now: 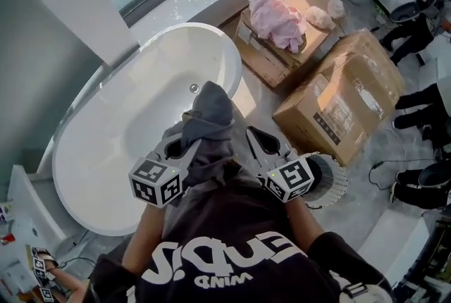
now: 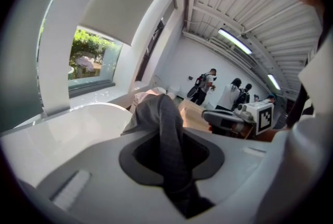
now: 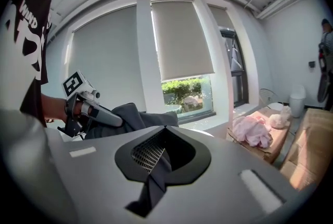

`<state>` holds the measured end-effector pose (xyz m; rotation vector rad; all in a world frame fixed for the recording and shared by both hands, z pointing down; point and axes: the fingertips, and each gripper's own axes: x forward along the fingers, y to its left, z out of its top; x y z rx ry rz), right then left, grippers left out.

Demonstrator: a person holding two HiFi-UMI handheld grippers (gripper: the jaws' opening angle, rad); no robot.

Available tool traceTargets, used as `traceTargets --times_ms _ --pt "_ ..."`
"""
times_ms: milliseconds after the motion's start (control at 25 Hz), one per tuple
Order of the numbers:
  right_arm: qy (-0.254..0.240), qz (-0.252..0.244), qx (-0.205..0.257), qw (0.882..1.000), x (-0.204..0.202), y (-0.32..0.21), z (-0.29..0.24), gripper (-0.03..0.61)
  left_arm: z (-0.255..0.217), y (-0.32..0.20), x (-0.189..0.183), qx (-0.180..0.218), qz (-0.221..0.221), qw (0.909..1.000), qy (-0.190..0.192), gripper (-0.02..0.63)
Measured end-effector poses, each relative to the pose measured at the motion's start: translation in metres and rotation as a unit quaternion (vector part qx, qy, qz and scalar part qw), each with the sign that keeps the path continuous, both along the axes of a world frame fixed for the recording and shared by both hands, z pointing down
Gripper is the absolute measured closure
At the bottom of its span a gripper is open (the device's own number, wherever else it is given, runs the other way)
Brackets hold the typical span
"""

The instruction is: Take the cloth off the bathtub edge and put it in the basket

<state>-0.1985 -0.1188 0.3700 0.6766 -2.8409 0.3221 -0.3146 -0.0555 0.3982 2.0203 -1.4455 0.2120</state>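
Holding the dark grey cloth (image 1: 211,122) up between them, both grippers hang over the near end of the white bathtub (image 1: 77,111), close in front of the person's chest. The left gripper (image 1: 184,141) has its jaws pinched on a bunched fold of the cloth. The right gripper (image 1: 255,141) has its jaws nipped on a thinner strip (each gripper's own view shows fabric running down the throat). The cloth appears clear of the tub edge, peaked above the jaws. I'd judge the lift done and the carry to be the step in hand. The white ribbed basket (image 1: 332,185) sits on the floor just beyond the right gripper, near the cardboard boxes (image 1: 338,108). The next move, I'd say, calls for swinging both grippers rightward together over the basket's mouth and lowering. Then the jaws spread so the cloth drops in without draping over the rim.
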Motion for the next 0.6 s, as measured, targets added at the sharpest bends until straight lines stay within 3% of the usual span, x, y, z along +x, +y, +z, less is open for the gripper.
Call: traceTargets --times_ms 240,440,600 --pt "0.008 0.126 -0.01 0.992 0.068 0.012 0.009 0.569 0.002 -0.021 0.054 0.001 0.115 0.9933 0.007 0.548" --pt "0.016 0.243 -0.01 0.97 0.146 0.029 0.006 0.569 -0.001 -0.038 0.121 0.002 0.232 0.9727 0.013 0.548" --pt "0.022 0.313 -0.009 0.949 0.212 0.043 0.005 0.569 0.0 -0.047 0.182 0.001 0.289 0.9571 0.02 0.548"
